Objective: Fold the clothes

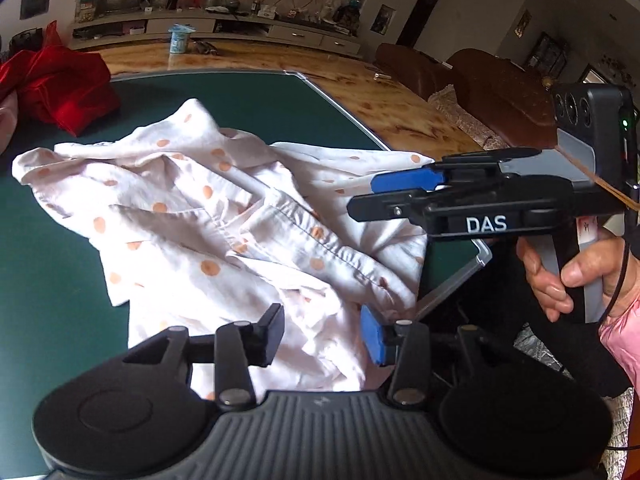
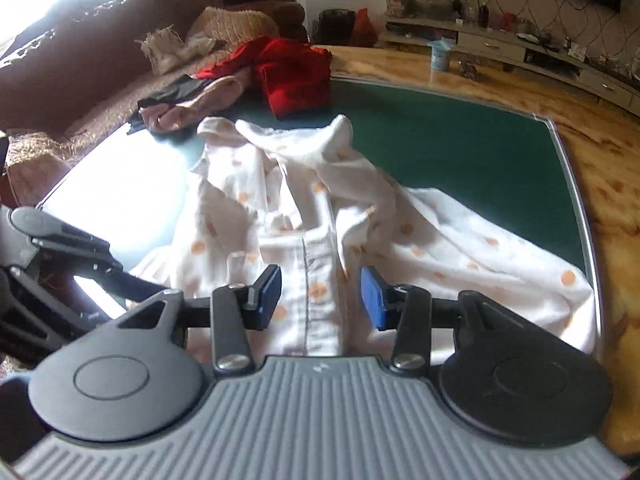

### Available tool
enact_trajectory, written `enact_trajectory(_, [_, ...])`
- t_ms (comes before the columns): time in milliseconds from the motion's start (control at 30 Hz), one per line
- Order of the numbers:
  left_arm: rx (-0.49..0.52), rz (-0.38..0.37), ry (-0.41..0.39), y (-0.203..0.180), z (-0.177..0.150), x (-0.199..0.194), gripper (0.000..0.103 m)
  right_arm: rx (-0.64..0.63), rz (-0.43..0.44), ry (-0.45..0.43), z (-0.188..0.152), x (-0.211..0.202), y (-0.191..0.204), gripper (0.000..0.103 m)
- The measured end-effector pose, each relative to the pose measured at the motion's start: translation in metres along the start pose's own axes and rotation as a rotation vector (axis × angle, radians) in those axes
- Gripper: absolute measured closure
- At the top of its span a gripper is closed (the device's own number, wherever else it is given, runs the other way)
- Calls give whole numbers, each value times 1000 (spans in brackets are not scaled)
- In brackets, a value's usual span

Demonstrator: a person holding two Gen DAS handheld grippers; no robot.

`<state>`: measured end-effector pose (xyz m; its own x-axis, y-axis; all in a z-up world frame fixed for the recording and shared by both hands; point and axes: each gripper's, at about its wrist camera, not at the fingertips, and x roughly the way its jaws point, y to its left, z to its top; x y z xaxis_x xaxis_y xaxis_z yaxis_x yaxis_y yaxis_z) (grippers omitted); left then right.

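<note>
Crumpled dotted shirt (image 2: pixel 312 216) on table (image 2: pixel 460 152), below spread left fingers (image 1: pixel 276 332) and spread right fingers (image 2: pixel 372 296), unpinched.

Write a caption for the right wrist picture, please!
Open right gripper above a crumpled white dotted shirt on the green table.

left wrist: close, angled down | right wrist: same | shared: spotted shirt (image 1: pixel 224 216) (image 2: pixel 320 220)

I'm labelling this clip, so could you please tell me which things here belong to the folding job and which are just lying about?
Job:
- dotted shirt, crumpled on the green mat
- red garment
- pink garment
- left gripper, open
- right gripper, open

Lying about:
- cup
- sofa
- shelf clutter
</note>
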<state>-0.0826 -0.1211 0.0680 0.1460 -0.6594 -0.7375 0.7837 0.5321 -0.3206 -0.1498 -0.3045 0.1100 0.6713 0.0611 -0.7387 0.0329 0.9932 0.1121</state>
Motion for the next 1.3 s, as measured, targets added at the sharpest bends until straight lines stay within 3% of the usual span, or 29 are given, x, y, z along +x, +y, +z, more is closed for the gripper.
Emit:
enact_trajectory(167, [-58,85,-14,35,1,-12,54,-14,-80,51,20,60,28,52])
enact_trajectory(300, [-58,151,-28,52,1,-17,54,73,-27,95,15,73,44,52])
enact_trajectory(400, [-62,167,-40,64,4,-19,54,-37,-62,79,2,59,71,51])
enact_trajectory(467, [-65,180,-48,73,8,-19,54,-123,-115,94,-7,60,85,44])
enact_trajectory(633, [-79,231,-61,98,21,-18,51,-148,-250,143,-18,81,80,44])
enact_trajectory(767, [-95,302,-76,133,42,-19,47,-99,-226,125,-24,80,67,45])
enact_trajectory(800, [-80,323,-69,142,49,-16,46,-93,-224,117,-26,78,64,59])
enact_trajectory(867, [-45,368,-55,161,64,-10,45,-82,-244,107,-31,72,59,78])
enact_trajectory(933, [3,419,-38,182,80,-1,45,-63,-255,101,-36,67,52,80])
enact_trajectory(1000, [23,410,-26,205,94,6,45,-44,-251,110,-41,63,46,80])
enact_trajectory(1133, [102,263,26,231,119,15,45,-24,-233,129,-46,60,40,79])
enact_trajectory(1300, [189,174,97,246,143,27,45,-6,-211,114,-44,56,37,78])
